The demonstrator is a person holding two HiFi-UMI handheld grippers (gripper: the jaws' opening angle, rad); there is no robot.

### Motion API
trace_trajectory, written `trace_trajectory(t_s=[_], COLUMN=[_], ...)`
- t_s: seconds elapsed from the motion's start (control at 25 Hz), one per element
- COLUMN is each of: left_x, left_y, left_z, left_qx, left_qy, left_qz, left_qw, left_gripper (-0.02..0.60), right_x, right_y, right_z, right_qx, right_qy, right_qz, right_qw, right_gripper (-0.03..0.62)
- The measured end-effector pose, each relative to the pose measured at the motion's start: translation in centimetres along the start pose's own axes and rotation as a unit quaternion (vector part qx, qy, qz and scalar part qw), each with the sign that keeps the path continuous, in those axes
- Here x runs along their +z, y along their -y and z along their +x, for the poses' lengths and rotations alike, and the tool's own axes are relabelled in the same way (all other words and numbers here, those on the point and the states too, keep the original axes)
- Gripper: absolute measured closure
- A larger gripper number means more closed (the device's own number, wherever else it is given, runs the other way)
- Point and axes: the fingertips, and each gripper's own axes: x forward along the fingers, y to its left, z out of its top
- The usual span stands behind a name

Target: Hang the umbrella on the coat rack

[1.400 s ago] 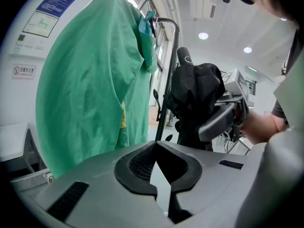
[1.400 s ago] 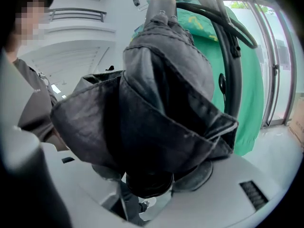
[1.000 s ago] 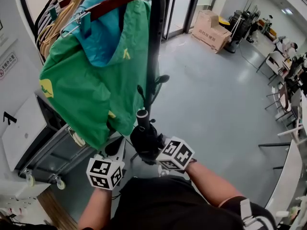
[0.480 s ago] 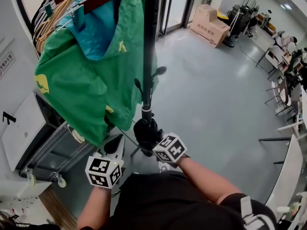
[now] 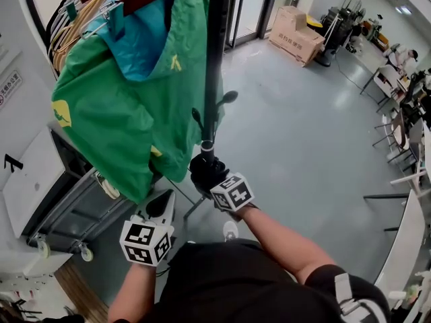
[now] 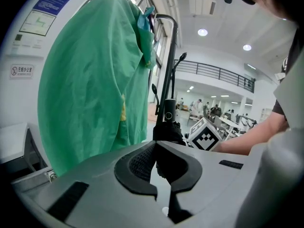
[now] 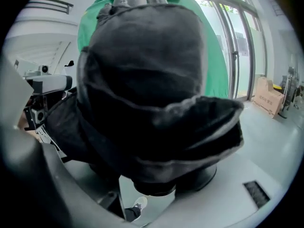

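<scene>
The umbrella, black and folded into a short bundle, is held upright with its handle uppermost. It is just beside the dark pole of the coat rack and below the two small pegs that branch from it. It is pinched around its cloth body by the right gripper; in the right gripper view the folds fill the whole gap and bulge against both sides. Those jaws have just been widening, yet the bundle is seen between them. It is judged to be carried by them, since no strap or loop can be made out over a peg. The left gripper is kept low and off to the side, its pads pressed together on nothing, well apart from the umbrella. A green jacket is hung from the rack's upper bar, just left of the pole, and a grey trolley is parked beneath it.

The step in hand is judged to be the approach to the rack: the umbrella is at the pole but not yet hung. For the next move, the handle would need to be lifted to a peg and its loop or crook caught there before the grip is let go fully. With the hold loosened, a slip is to be guarded against.
</scene>
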Motion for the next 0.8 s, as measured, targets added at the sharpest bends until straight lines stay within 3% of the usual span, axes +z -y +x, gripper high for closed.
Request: trace_trajectory(t_s=[0.24,0.8], left_x=[0.0,0.7], left_y=[0.1,0.9], left_z=[0.2,1.5], left_qx=[-0.002,-0.017], left_qy=[0.0,0.003], left_qz=[0.0,0.006], left_qw=[1.0,0.9998], left_gripper=[0.565,0.565], right_x=[0.2,-0.6], right_y=[0.0,0.6], right_z=[0.2,-3.2], right_qx=[0.019,0.013], right_qy=[0.002,0.023], right_qz=[0.009,0.028], right_qw=[1.0,0.999], right_gripper=[0.312,0.309])
